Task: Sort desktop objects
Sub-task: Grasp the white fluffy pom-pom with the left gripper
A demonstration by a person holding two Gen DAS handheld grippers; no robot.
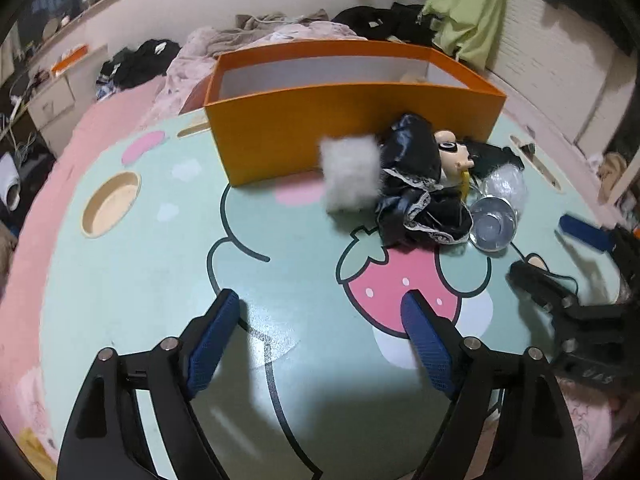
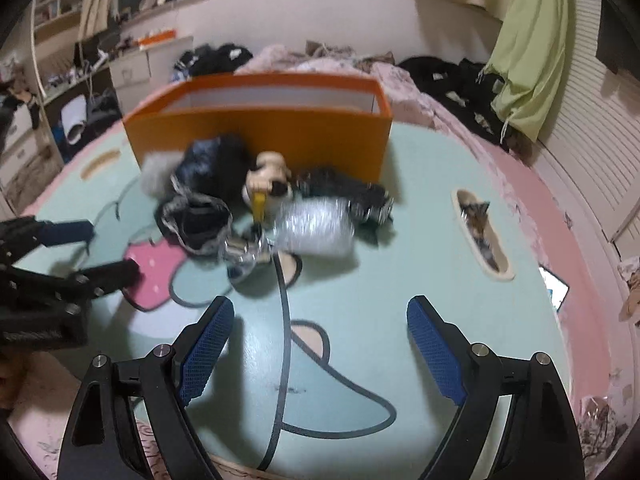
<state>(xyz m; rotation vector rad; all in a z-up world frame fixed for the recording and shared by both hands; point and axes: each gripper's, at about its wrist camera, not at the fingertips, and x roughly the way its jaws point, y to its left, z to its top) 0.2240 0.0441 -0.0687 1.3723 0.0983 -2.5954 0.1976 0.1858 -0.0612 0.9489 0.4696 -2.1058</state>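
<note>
Pile: a heap of small things lies on the table just in front of the orange cardboard box, right of centre in the left wrist view.
Items: a fluffy white square pad, a doll with a pale head in shiny black lace-trimmed cloth, a clear glass bowl, and a crinkly silver-white wrapped bundle.
Nearest item: the glass bowl sits at the near edge of the pile.
Direction from jaws: in the right wrist view the pile lies ahead and to the upper left of the right gripper; in the left wrist view, ahead and to the upper right of the left gripper.
Nearer hand: probably the right, though blur makes this uncertain.
Jaws: both grippers are spread wide, holding nothing.
Surface: a mint-green cartoon-printed table.
</note>
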